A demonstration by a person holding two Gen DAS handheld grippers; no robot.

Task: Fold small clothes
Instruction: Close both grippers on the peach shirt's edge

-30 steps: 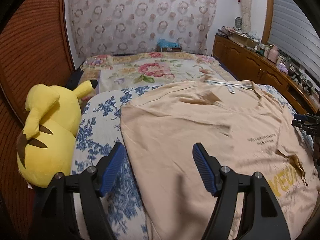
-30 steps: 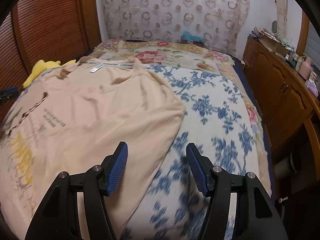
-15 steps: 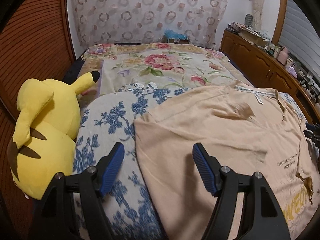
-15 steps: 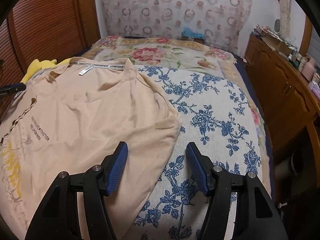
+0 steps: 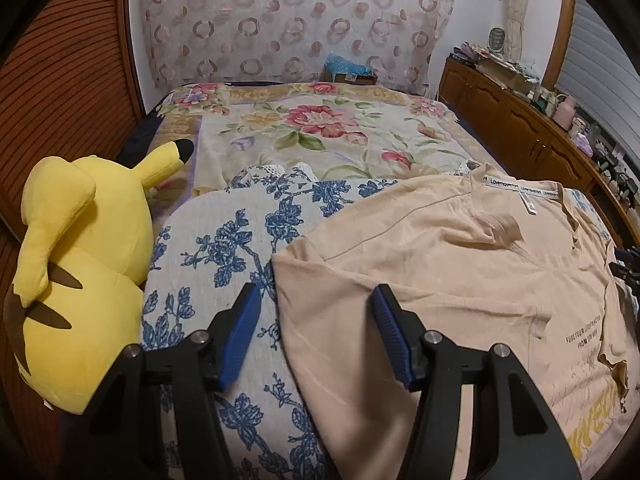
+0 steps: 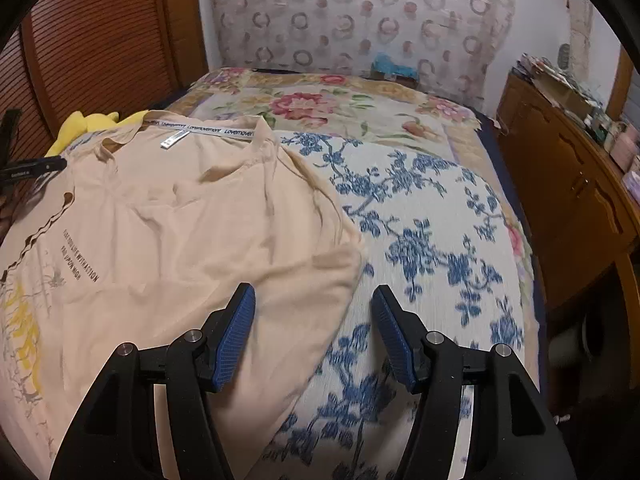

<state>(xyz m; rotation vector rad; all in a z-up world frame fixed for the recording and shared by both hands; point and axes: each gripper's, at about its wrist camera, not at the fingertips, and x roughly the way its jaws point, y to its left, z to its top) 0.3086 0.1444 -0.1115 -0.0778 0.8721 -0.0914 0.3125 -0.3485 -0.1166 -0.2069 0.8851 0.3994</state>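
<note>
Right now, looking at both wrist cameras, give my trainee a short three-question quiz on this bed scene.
1. True or false: the beige T-shirt lies spread on the blue floral quilt.
2. Which toy sits beside the quilt in the left wrist view? A) brown teddy bear B) yellow Pikachu plush C) red toy car
3. Fill in: ahead of the right gripper, between its jaws, lies the shirt's ____ edge.

Key: 1 true. 2 B. 3 sleeve; the jaws straddle that edge where it meets the quilt, and nothing is gripped.
</note>
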